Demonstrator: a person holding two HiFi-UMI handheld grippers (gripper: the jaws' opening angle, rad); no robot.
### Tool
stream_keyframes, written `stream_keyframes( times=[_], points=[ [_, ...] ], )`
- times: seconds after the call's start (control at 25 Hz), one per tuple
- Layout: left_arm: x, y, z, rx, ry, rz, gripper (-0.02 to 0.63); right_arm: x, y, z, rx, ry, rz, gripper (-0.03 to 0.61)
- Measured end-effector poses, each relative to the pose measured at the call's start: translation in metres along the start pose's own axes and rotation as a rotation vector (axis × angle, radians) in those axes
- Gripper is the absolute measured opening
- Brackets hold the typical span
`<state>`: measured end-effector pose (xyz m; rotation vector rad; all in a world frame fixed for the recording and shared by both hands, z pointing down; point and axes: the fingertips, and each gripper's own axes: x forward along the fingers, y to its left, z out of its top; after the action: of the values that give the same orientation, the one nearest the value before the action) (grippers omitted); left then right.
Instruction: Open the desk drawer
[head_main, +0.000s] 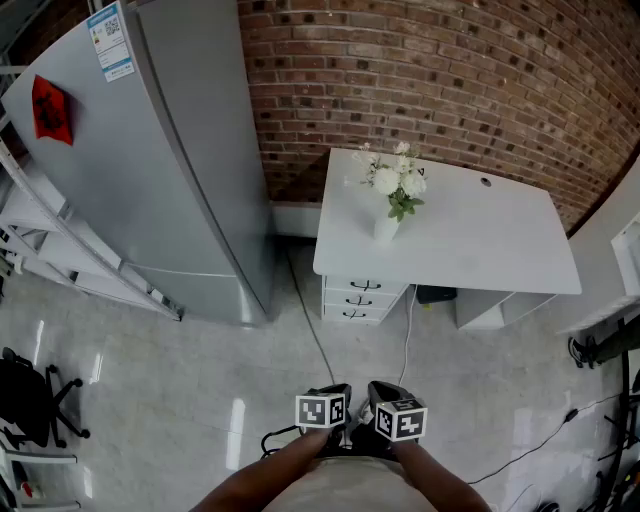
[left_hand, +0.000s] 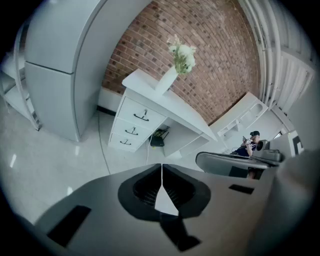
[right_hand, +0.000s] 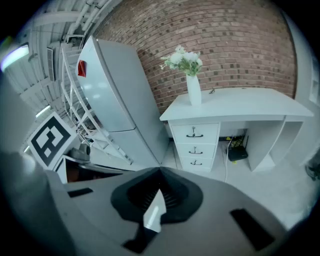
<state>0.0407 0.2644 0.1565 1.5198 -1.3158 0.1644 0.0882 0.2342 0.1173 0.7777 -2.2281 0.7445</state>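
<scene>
I hold two hand-held grippers at the bottom middle of the head view, side by side and nearly touching: the left hand-held gripper (head_main: 325, 392) and the right hand-held gripper (head_main: 390, 392). Both are clenched on nothing (in each gripper's own view the two jaws meet along a thin seam, with only floor (head_main: 200, 380) beyond them). Each carries one marker cube (head_main: 321, 410).

Both grippers are well apart from the counter (head_main: 480, 240), the single white one standing against the brick wall (head_main: 450, 70) in the upper middle of the frame. The drawers (head_main: 358, 299) number three, stacked under the counter's left end. All three sit closed, each with one dark handle (right_hand: 194, 134).

One white vase (head_main: 385, 228) of white flowers stands upright on the counter's left part. One black box (head_main: 436, 294) sits under the counter, and two cables (head_main: 312, 335) trail down across the floor. One grey fridge (head_main: 150, 150) fills the upper left, bearing one red tag (head_main: 52, 108).
</scene>
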Motion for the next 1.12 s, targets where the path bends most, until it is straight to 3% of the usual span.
stream_keyframes(
  times=[0.32, 1.12],
  points=[
    [-0.001, -0.005, -0.007, 0.006, 0.004, -0.001, 0.014, -0.004, 0.003, -0.005, -0.009, 0.002, 0.012, 0.015],
    [0.010, 0.000, -0.032, 0.008, 0.067, -0.032, 0.014, -0.013, -0.002, -0.020, -0.021, 0.002, -0.061, 0.015]
  ],
)
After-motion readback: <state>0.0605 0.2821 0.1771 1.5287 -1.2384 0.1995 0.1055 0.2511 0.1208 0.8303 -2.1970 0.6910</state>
